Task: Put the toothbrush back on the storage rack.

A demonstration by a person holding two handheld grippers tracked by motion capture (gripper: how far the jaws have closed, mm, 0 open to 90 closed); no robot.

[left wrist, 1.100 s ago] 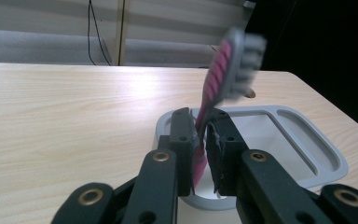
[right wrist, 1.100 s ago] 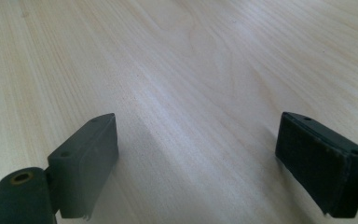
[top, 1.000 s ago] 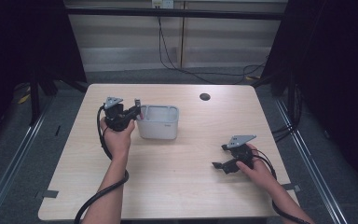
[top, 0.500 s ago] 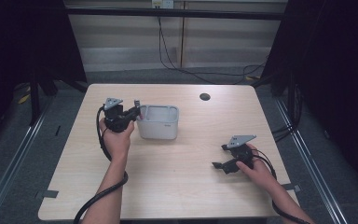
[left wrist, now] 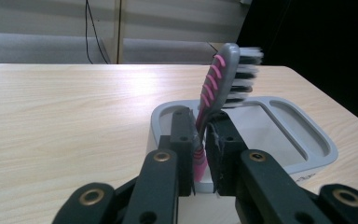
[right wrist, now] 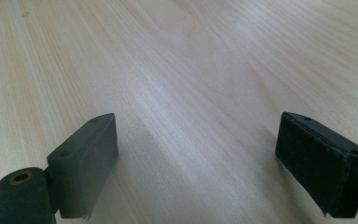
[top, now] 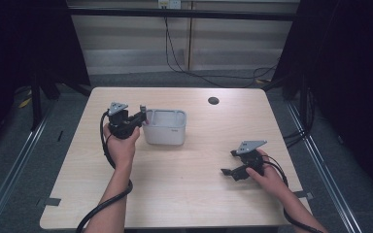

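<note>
R gripper (top: 229, 171): my jaws wide apart, nothing btwn, low over bare table (top: 194, 194), near-right side.
L gripper (left wrist: 201, 140): my jaws clamped on pink toothbrush (left wrist: 214, 88) handle.
Toothbrush: upright, tilted a bit, bristle head on top, at near-left rim of tray.
Grey tray (top: 165, 127): mid-table, just beyond my L jaws, w/ compartments.
Far: dark round hole (top: 213, 100) in tabletop.

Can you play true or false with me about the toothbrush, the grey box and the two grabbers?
1. The left gripper is clamped on a pink toothbrush. True.
2. The toothbrush lies flat on the table. False: it stands up, bristles on top.
3. The right gripper holds a cup. False: its jaws are wide apart, nothing between them.
4. The grey tray sits beside the left gripper. True.
</note>
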